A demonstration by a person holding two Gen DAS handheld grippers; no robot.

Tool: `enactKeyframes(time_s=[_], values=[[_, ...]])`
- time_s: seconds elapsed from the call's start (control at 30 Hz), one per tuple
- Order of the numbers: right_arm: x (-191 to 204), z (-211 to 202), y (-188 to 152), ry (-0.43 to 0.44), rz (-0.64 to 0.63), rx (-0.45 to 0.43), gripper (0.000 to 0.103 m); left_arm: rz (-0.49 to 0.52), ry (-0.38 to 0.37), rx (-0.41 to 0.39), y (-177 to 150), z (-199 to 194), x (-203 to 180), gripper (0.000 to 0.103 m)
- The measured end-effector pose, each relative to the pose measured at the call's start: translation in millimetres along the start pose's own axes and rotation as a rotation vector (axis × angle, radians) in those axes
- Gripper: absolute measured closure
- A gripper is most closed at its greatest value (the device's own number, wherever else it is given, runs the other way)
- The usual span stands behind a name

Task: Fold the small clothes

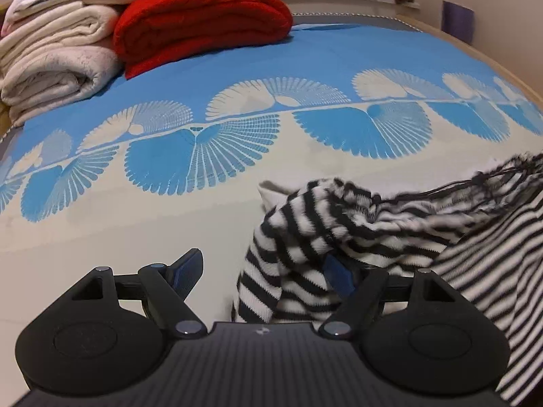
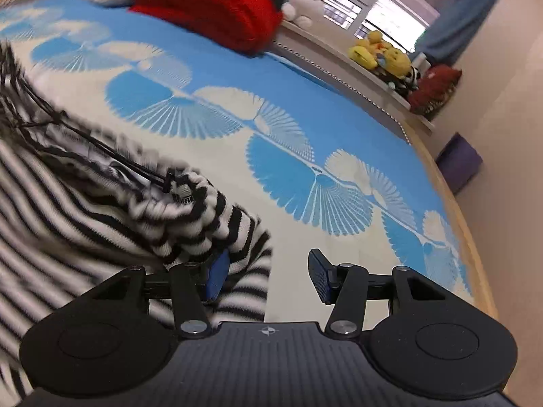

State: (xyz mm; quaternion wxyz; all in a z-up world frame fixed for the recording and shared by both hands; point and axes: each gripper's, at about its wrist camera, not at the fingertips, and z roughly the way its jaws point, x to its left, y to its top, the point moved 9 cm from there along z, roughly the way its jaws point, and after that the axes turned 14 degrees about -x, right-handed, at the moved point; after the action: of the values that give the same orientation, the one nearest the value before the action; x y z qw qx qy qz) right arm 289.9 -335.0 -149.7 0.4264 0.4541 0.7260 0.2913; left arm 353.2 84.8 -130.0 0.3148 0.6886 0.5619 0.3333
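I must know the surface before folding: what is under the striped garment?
The striped garment lies on the blue-and-white bedspread, which shows all around it. What is directly beneath is covered by the bunched cloth.

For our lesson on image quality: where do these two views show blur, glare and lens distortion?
Left wrist view: the striped garment smears toward the right edge, and the bed edge bows. Right wrist view: the striped garment blurs at left, and the window is blown out.

Bright window (image 2: 383, 10) glare, fisheye-bent edges, motion-blurred striped garment (image 2: 68, 203).
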Motion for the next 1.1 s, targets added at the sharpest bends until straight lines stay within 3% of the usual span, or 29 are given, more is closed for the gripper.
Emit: enactKeyframes(time_s=[0.27,0.33,0.4,0.43,0.47,0.5,0.6,0.77,0.83,0.93,1.03,1.1], values=[[8.0,39.8,3.8,0.085,0.091,0.035,0.050,-0.037,-0.018,0.026,2.4,26.4,-3.9,0.021],[11.6,47.4,5.1,0.102,0.091,0.038,0.050,-0.035,-0.031,0.030,2.3,31.6,-6.5,0.027],[13.9,52.8,4.8,0.118,0.095,0.048,0.055,-0.028,-0.056,0.035,2.0,36.7,-10.3,0.049],[14.8,55.7,4.2,0.129,0.101,0.056,0.065,-0.025,-0.069,0.038,1.8,38.3,-12.2,0.061],[15.6,56.9,4.1,0.140,0.106,0.060,0.075,-0.025,-0.085,0.040,2.2,40.1,-13.4,0.088],[15.6,59.4,4.6,0.149,0.110,0.066,0.094,-0.027,-0.101,0.035,4.6,41.4,-13.7,0.097],[1.2,59.9,16.7,0.135,0.200,0.036,0.100,-0.044,-0.098,-0.031,20.5,39.3,-6.9,0.099],[-56.1,45.2,59.6,-0.020,0.442,-0.171,0.100,-0.157,-0.020,-0.217,61.7,26.8,14.6,0.099],[-63.8,46.2,69.5,-0.073,0.466,-0.215,0.100,-0.146,0.018,-0.265,72.5,28.3,10.7,0.099],[-58.6,62.7,72.0,-0.108,0.444,-0.188,0.100,-0.097,0.086,-0.246,76.4,45.6,4.9,0.099],[-50.1,81.1,70.5,-0.116,0.426,-0.148,0.100,-0.139,0.131,-0.212,76.5,63.5,12.9,0.099],[-43.2,91.4,69.7,-0.110,0.409,-0.127,0.100,-0.179,0.151,-0.148,67.1,79.8,19.5,0.097]])
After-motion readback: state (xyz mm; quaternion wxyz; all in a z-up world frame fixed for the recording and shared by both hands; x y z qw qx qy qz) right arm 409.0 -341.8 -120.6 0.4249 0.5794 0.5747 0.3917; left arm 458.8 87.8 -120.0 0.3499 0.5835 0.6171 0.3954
